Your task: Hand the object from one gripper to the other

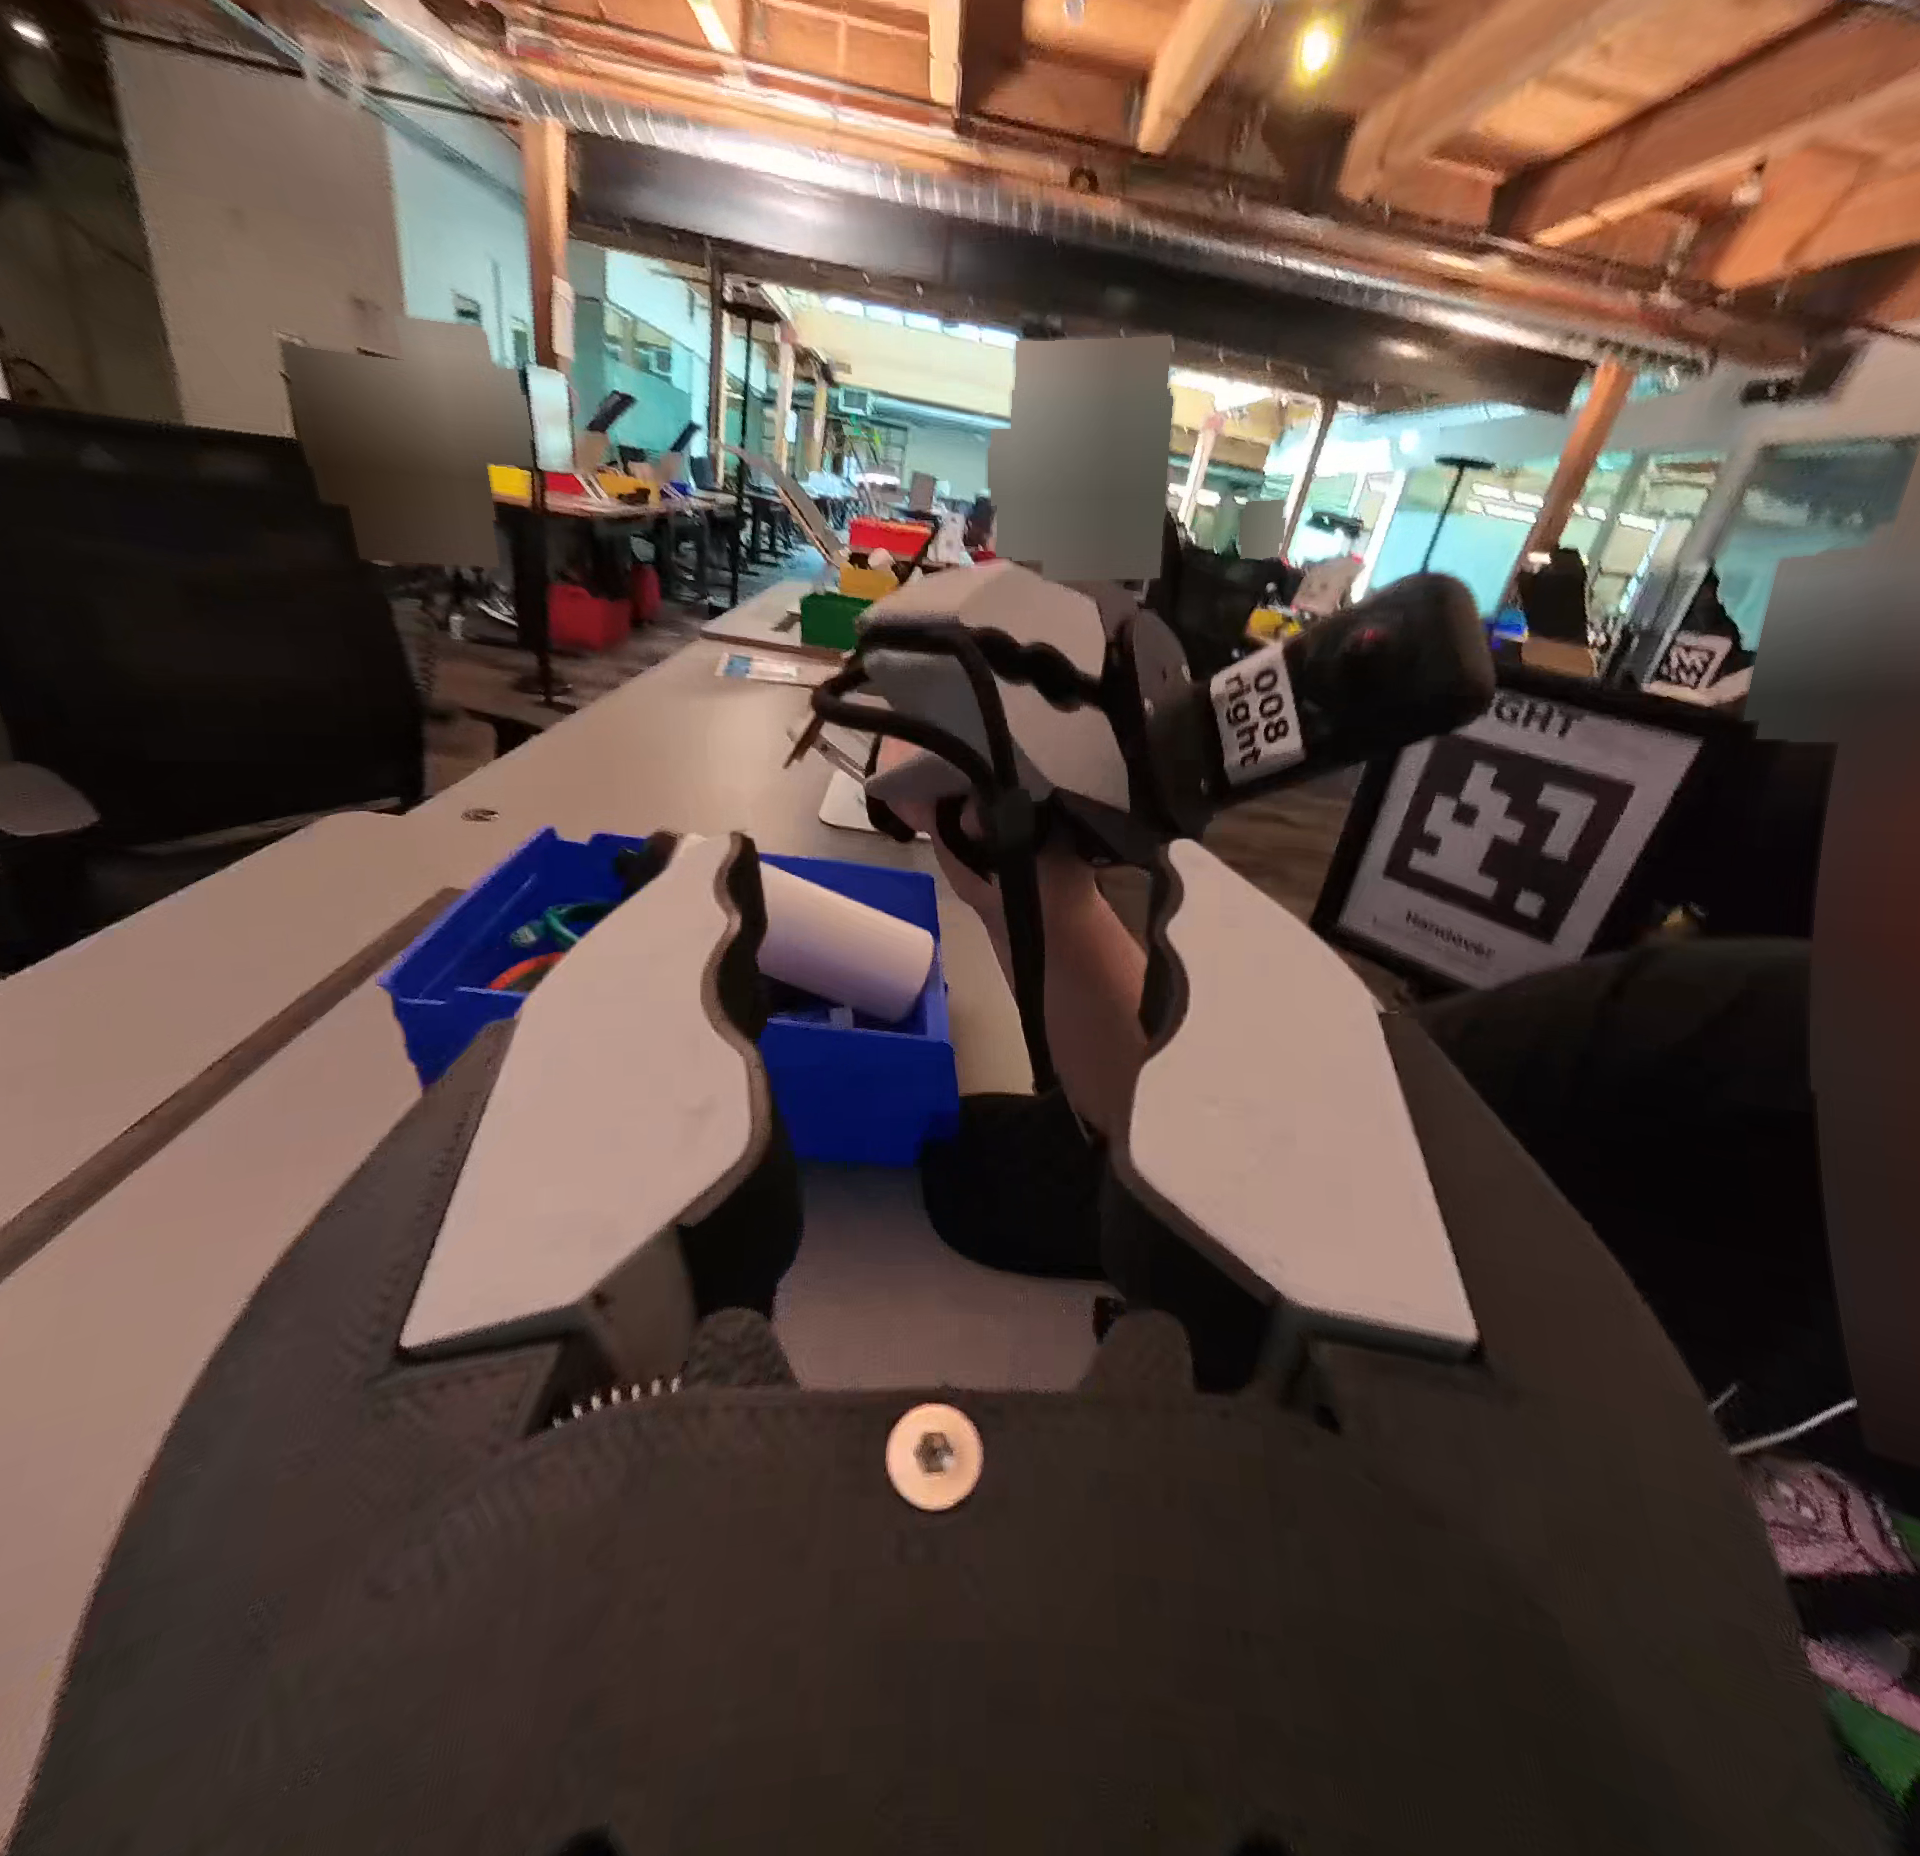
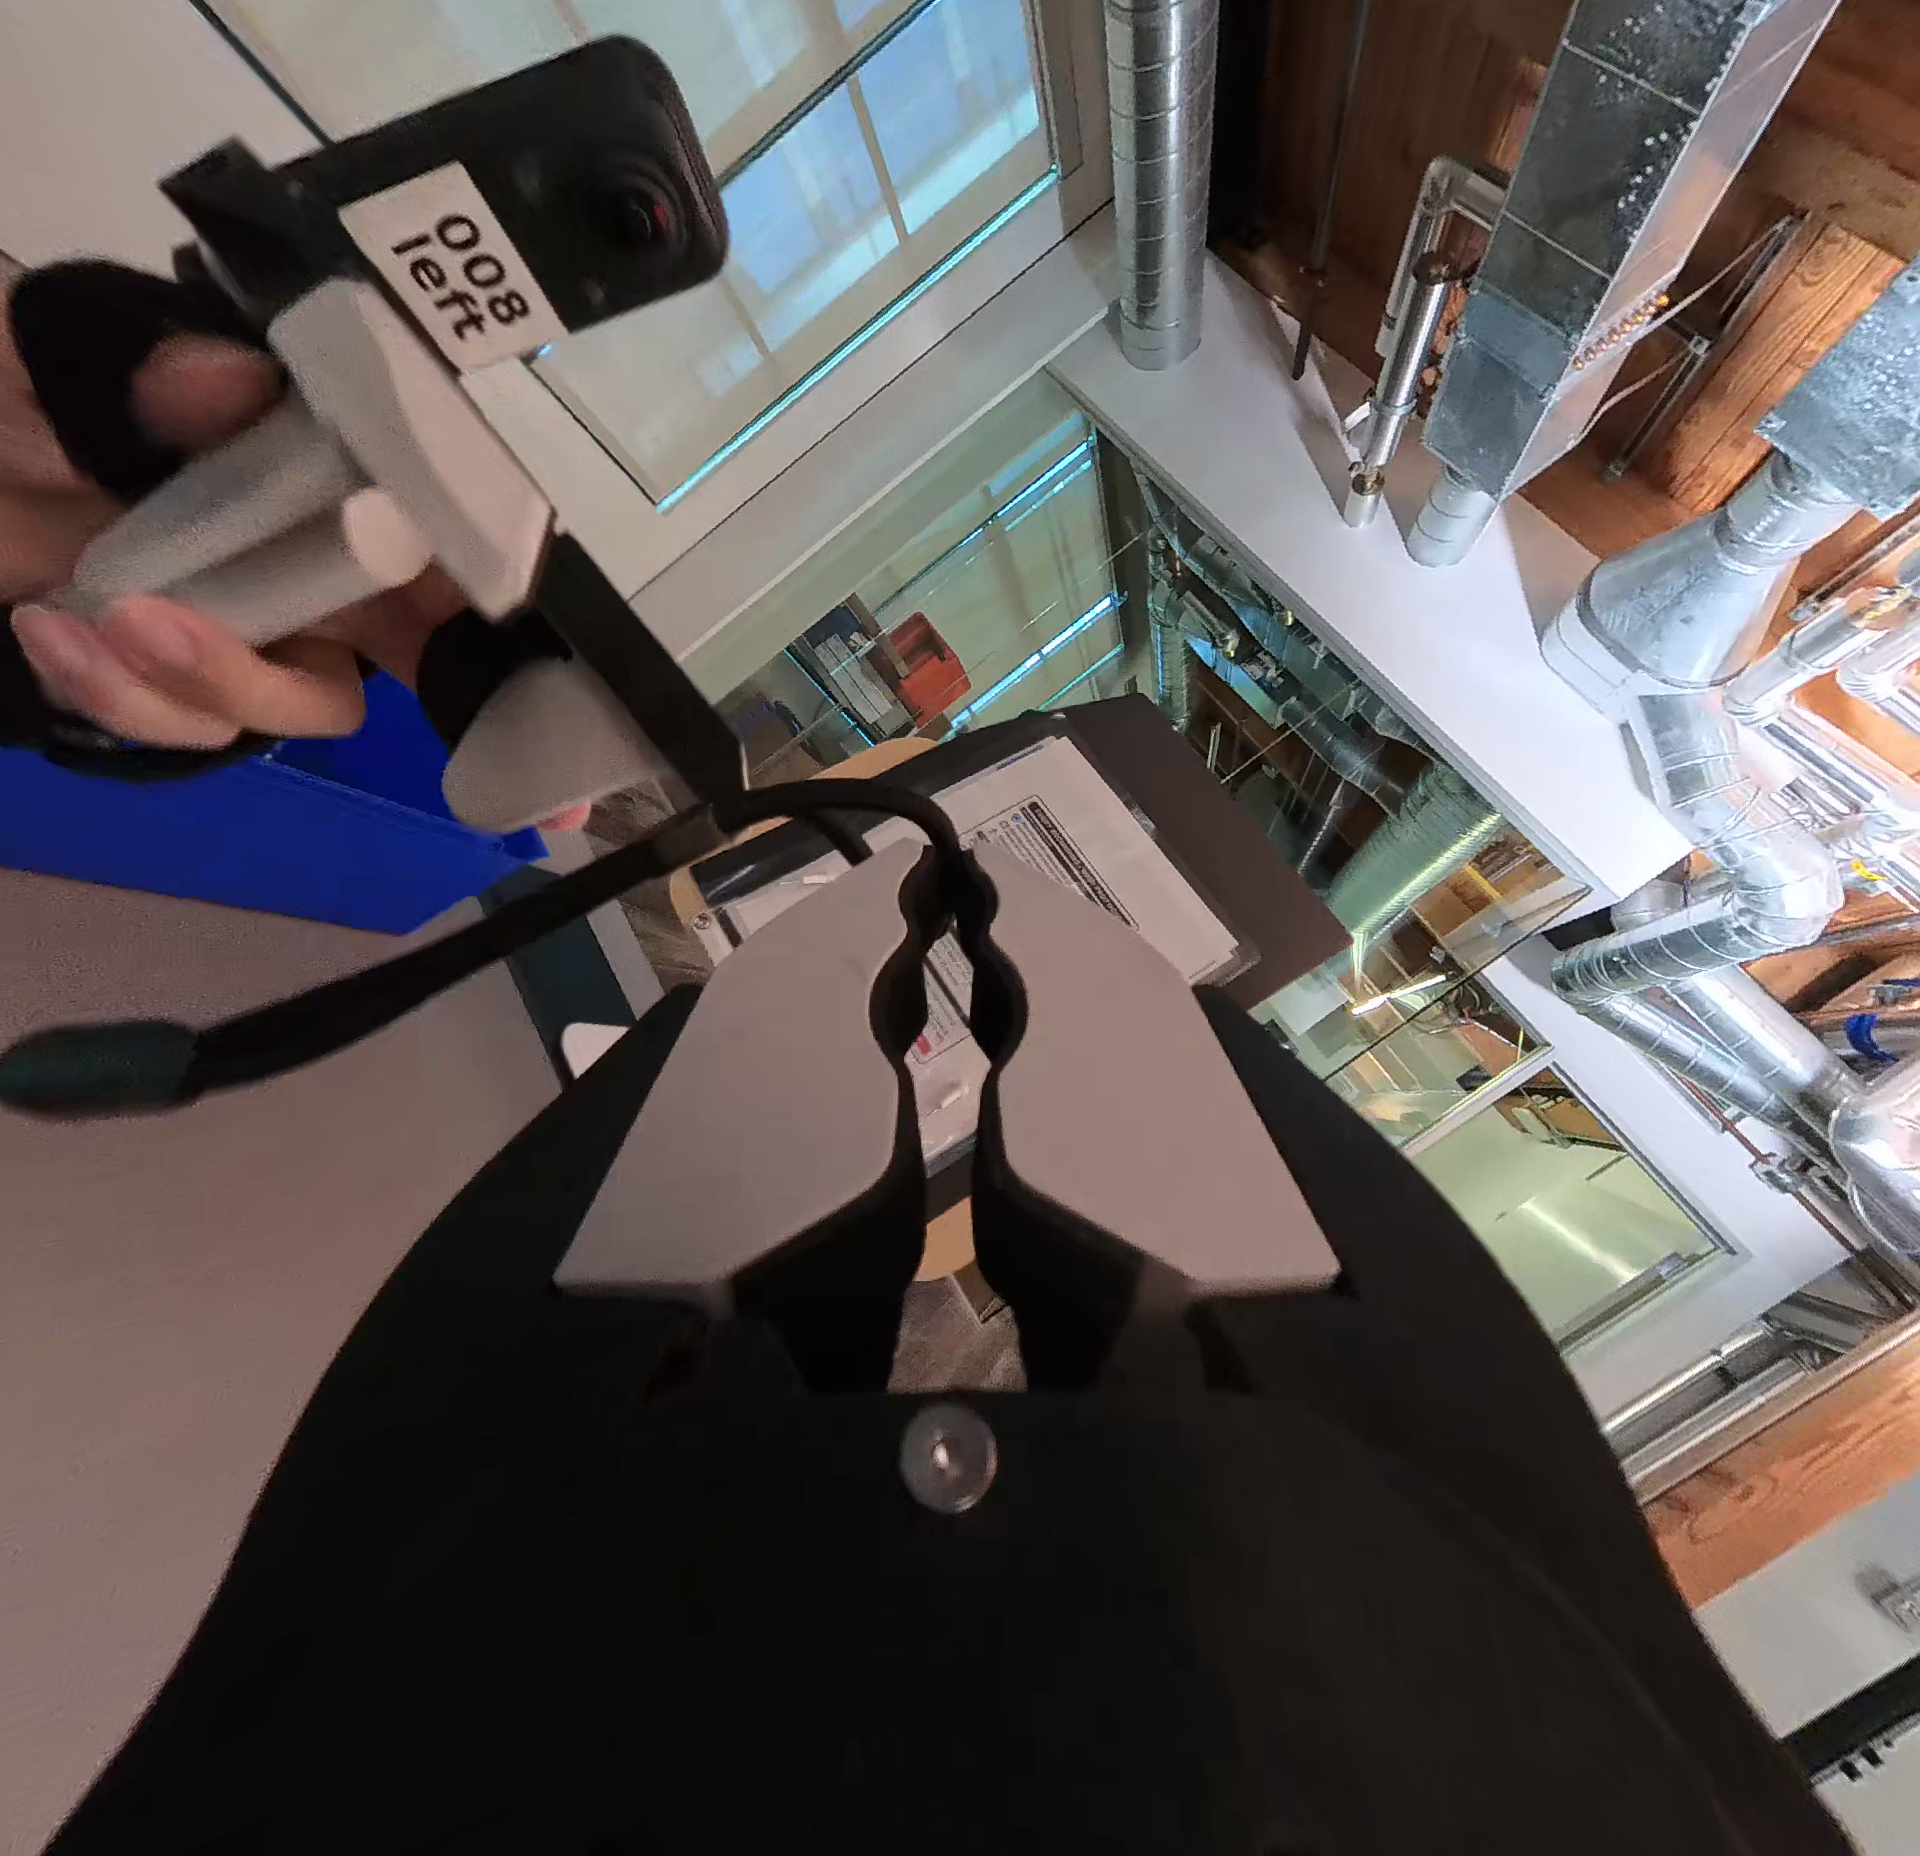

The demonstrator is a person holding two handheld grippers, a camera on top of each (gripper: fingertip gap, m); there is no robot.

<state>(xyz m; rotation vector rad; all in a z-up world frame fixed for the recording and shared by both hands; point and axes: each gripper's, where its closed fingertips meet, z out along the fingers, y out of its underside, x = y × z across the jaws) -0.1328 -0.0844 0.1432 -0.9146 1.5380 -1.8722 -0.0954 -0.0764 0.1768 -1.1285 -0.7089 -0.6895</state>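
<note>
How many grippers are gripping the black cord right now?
1: the right gripper is shut on the black cord; the left gripper is open below it, holding nothing.

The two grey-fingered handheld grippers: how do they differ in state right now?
The left gripper is open and holds nothing; the right gripper is shut on a thin black cord. The left points level over the blue plastic bin; the right tilts up toward the ceiling. Both share grey fingers with wavy black pads.

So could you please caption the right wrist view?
Right hand-held gripper shut on a black cord, left hand-held gripper nearby.
</note>
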